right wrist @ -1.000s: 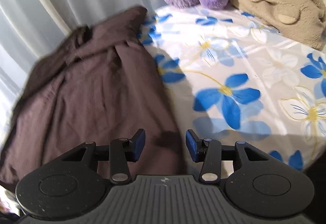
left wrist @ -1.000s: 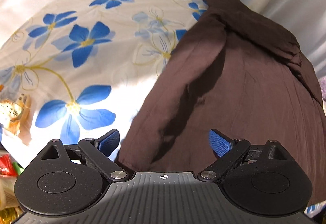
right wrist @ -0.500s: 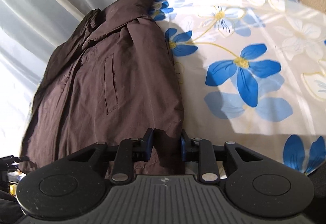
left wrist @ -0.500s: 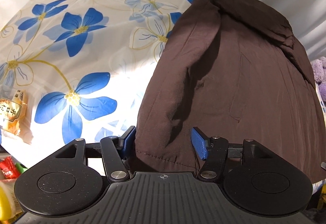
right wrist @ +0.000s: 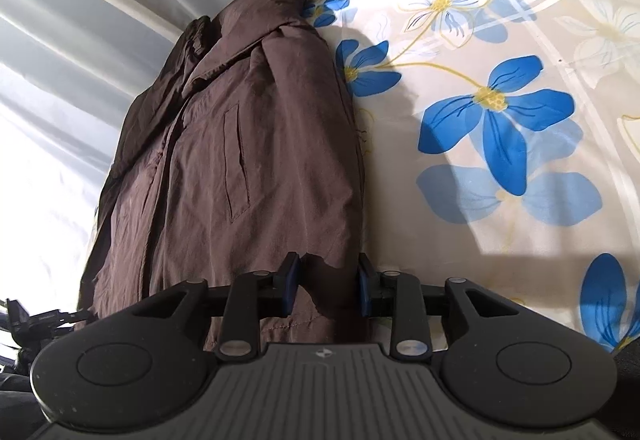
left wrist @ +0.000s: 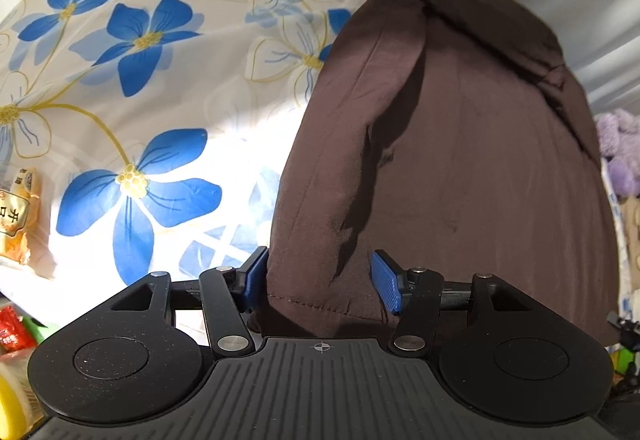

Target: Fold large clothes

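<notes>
A dark brown jacket (left wrist: 460, 143) lies lengthwise on the flowered bedsheet (left wrist: 132, 87), collar at the far end by the curtain. My left gripper (left wrist: 320, 280) sits at the near hem's left corner. Its jaws are closing, and the folded hem fills the gap between the blue pads (left wrist: 385, 282). In the right wrist view the jacket (right wrist: 240, 143) shows a chest pocket. My right gripper (right wrist: 326, 284) sits at the hem's right corner. Its jaws are opening slightly, with a bunch of fabric still pressed between both pads (right wrist: 289, 286).
Pale curtains (right wrist: 80, 39) hang behind the bed's far edge. Plush toys (left wrist: 618, 155) sit to the right of the jacket. An orange snack packet (left wrist: 16, 215) and other packets lie at the bed's left edge. Bare flowered sheet (right wrist: 500, 107) spreads on both sides of the jacket.
Both grippers tipped down and came in to the jacket's near hem. Their jaws narrowed from wide apart and took hem fabric between the pads.
</notes>
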Demonstrator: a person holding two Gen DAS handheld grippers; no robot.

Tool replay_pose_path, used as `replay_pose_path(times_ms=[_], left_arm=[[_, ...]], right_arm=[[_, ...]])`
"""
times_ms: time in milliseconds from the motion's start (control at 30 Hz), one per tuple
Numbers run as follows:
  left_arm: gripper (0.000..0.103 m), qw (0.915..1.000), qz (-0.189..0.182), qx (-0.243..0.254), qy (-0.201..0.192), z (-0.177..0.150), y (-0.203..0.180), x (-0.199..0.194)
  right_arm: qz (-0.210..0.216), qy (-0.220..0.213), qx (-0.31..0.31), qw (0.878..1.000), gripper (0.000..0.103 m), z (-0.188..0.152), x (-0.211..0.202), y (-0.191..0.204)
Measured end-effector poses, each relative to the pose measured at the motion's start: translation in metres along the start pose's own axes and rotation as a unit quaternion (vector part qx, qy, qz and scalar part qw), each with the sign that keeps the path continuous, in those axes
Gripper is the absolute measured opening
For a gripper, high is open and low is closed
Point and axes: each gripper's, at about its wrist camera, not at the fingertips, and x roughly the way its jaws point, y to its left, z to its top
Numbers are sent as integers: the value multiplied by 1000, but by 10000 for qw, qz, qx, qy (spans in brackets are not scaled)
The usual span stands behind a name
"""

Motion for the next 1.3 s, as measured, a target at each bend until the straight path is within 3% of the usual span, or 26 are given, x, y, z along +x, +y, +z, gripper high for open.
replay_pose_path(times_ms=[67,133,233,333,433,567,733,1033,1300], left_arm=[[57,10000,-21,25,11,1,-3,1],[33,9999,-150,-14,26,1,-5,0],[27,9996,-257,-38,-60,-1,-11,-6],[25,9986,-412,-45,-341,2,-21,-20],[24,9932,-771,-127,-864,13,-33,-43],[24,9796,-1366,-184,-1464,38,-49,-71],[24,9614,-1889,-307,-1976,81,-66,-91],[24,9446,-2202,-613,-2357,184,-83,-86],[25,9393,-2064,-805,-2620,282,-98,-51]], right_arm=[[11,-11,-79,10000,29,-1,0,3],[27,-55,-196,9998,19,-2,-1,8],[298,-197,-278,9990,11,-1,-6,17],[675,-425,-381,9961,10,4,-14,32],[1034,-785,-435,9906,9,15,-21,47],[1375,-1356,-340,9806,8,43,-24,64],[1450,-2055,-307,9674,8,84,-18,90],[958,-3004,-269,9486,8,181,-4,127],[201,-3509,-172,9361,8,280,32,160]])
